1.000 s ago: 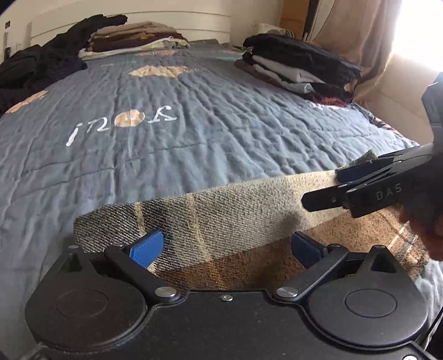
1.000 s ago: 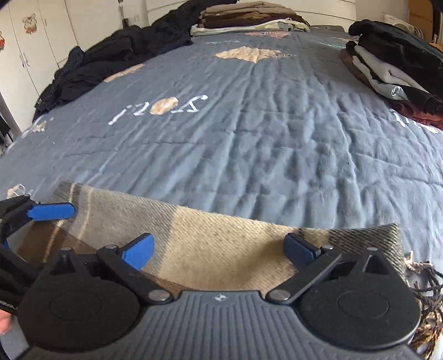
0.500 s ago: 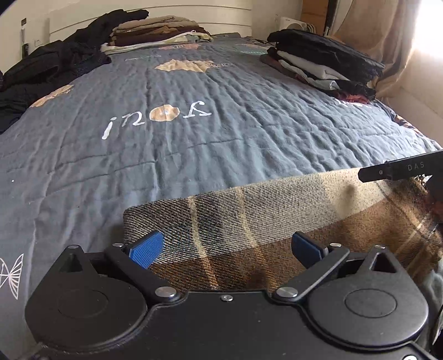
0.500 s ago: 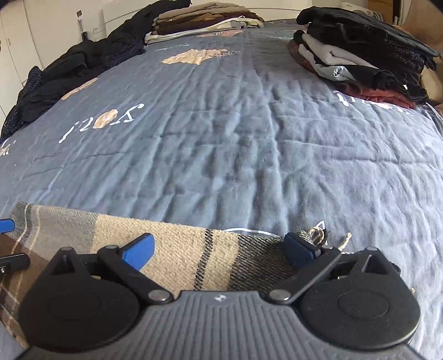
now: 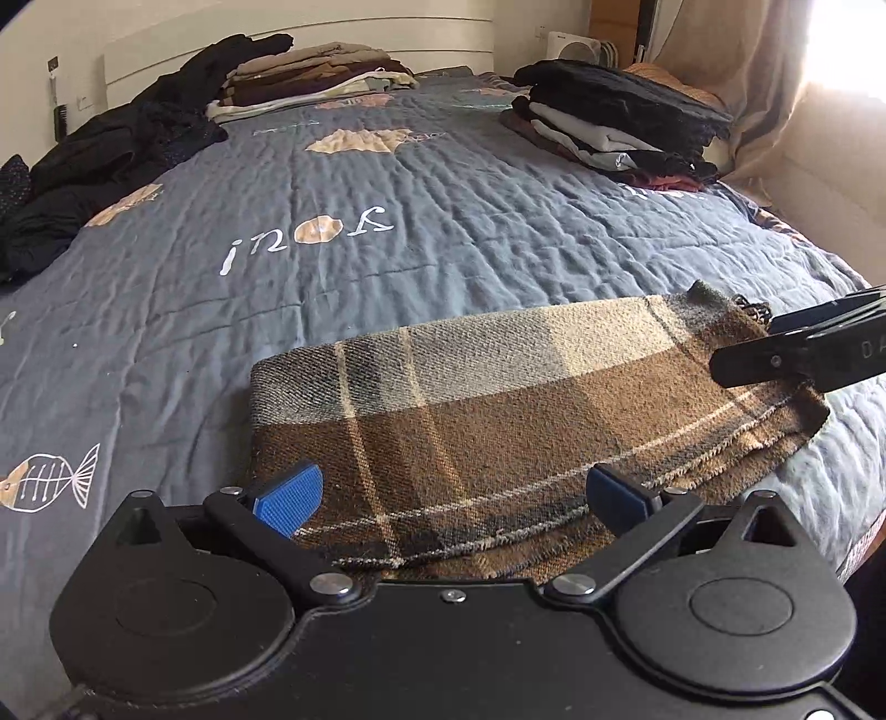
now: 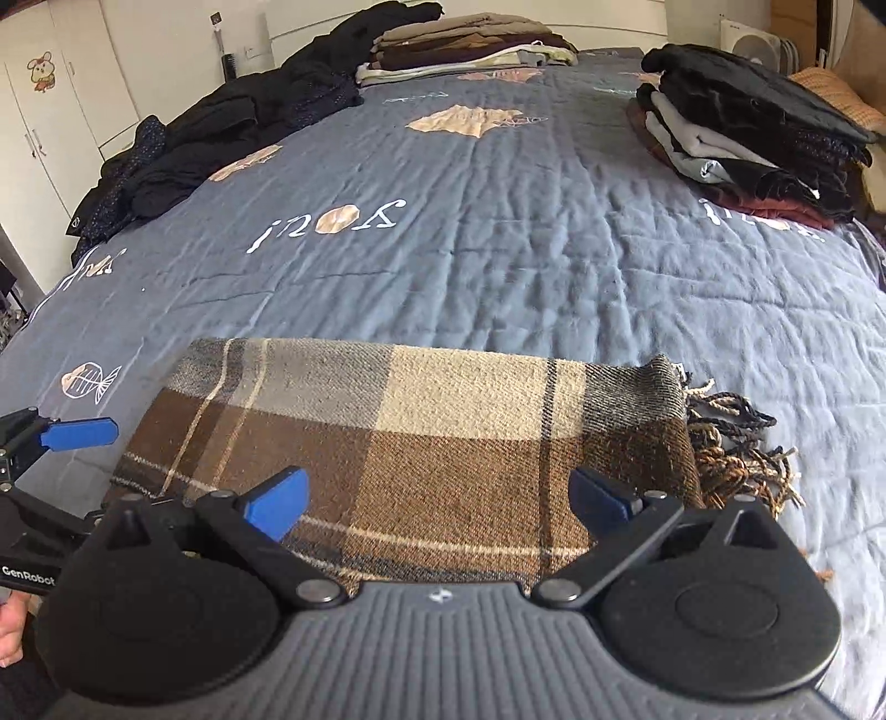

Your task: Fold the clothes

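A: Where's the plaid scarf (image 6: 421,443) rn?

B: Flat on the bed (image 6: 498,266), at the near edge; folded over into a short layered rectangle, w/ stacked raw edges showing at one end in the left wrist view; fringe (image 6: 736,443) sticks out the right end of the scarf.

A: Grippers?

B: Left gripper (image 5: 451,498) is spread wide over the scarf's near-left part, holding nothing; right gripper (image 6: 437,495) same, wide open above the scarf's near edge, nothing between its fingers; neither has any cloth pinched.

A: So how far along?

B: My read: this piece looks mostly folded; edges fairly square, lies compact. Can't tell if one more fold is meant or if it's ready to go on a pile; the scene fits both.

A: And the rest of the job?

B: Beyond the scarf, far left, a loose heap of dark clothes (image 6: 221,138) lies unfolded; that looks like work left. Straight beyond the scarf at the headboard end is a folded stack of brown and tan items (image 6: 470,44); far right of the scarf another folded stack, dark and grey (image 6: 742,127). So prob. mid-task overall; two neat stacks, one messy heap, scarf between stages.
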### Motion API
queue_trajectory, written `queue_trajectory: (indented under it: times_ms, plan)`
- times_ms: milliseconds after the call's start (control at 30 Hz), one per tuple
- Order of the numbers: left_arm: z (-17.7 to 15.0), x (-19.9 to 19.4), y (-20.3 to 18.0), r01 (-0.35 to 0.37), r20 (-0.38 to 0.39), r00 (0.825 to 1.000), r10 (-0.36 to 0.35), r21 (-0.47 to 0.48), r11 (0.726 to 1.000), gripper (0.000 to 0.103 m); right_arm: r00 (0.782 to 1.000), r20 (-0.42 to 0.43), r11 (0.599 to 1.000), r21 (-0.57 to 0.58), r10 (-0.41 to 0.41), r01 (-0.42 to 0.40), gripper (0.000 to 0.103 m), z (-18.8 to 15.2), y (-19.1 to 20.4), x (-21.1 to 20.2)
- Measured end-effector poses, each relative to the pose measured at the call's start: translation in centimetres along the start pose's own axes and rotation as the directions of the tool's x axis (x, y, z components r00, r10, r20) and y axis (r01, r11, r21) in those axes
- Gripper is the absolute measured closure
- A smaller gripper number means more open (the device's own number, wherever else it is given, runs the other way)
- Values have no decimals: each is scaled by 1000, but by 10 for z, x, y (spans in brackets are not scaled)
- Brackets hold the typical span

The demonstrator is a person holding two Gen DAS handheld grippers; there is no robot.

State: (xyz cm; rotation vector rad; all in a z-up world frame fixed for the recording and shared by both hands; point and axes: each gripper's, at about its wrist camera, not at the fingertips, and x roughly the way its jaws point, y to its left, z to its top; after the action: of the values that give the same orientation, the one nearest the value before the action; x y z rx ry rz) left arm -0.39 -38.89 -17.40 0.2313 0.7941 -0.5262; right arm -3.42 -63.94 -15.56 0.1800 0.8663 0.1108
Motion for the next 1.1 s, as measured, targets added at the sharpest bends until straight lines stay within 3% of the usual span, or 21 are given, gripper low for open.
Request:
queue_trajectory:
  times_ms: [167,300,433,1100]
  plan:
    - [-17,-2,5,39,31,999,-36,-87,995,1,1000,-19,999,-44,5,-6,3,-19,19,-5]
    - [-25,5,-5,55,-5,998,-56,-45,997,1,999,-53,997,-76,-3,-1,3,-37,27,12]
    - [-33,14,-4,39,-51,998,-41,-46,998,1,994,-109,999,-38,-30,26,3,-49,16,33]
    - [-58,24,32,-37,-155,987,44,47,998,0,992,-112,998,-11,-55,54,3,-51,-23,23]
